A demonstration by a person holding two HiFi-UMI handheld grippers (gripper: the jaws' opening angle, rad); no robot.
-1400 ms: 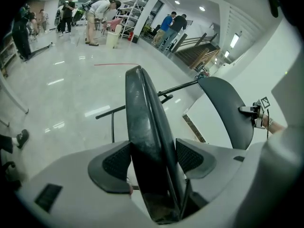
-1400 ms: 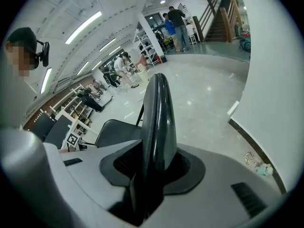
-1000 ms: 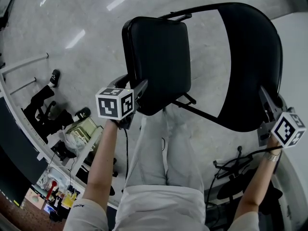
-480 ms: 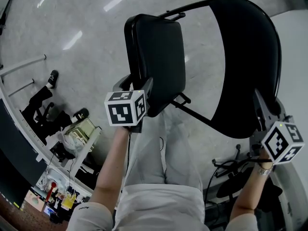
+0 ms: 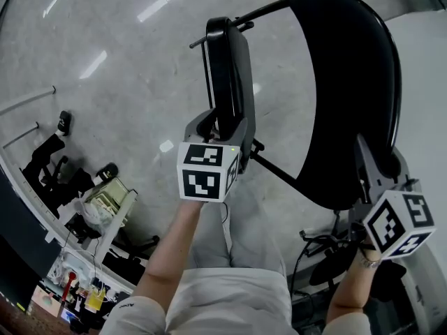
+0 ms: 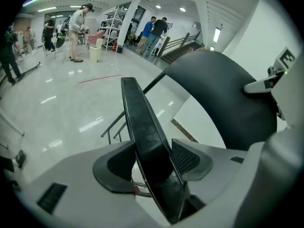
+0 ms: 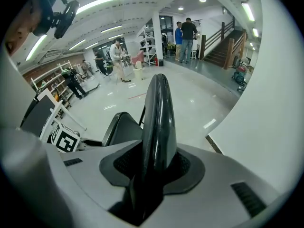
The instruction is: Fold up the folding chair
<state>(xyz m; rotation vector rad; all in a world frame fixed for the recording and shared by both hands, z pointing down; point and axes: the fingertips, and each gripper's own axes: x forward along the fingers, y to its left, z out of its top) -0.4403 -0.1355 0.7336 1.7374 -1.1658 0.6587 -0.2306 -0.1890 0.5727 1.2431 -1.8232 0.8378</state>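
Observation:
The black folding chair's padded seat [image 5: 227, 68] stands tipped up, nearly edge-on, beside the wide curved backrest [image 5: 349, 96]. My left gripper [image 5: 225, 128] has the seat's near edge between its jaws, which are closing, with both pads against it. In the left gripper view the seat [image 6: 142, 122] runs as a thin slab through the left gripper [image 6: 154, 160], with the backrest [image 6: 223, 94] to the right. My right gripper [image 5: 380, 166] is shut on the backrest's near rim. The right gripper view shows the backrest [image 7: 159, 113] edge-on in the right gripper [image 7: 154, 167], and the seat [image 7: 121, 127] to the left.
A white wall [image 5: 426, 82] runs along the right. The chair's frame tube [image 5: 279, 166] crosses above the person's legs [image 5: 237, 222]. A cluttered cart [image 5: 105, 194] stands at lower left, cables [image 5: 328, 246] at lower right. People [image 6: 78, 27] stand far off on the shiny floor.
The seat has swung up from nearly flat to almost edge-on, toward the backrest. My left gripper rose and moved right with it. My right gripper shifted slightly lower in view, still on the backrest.

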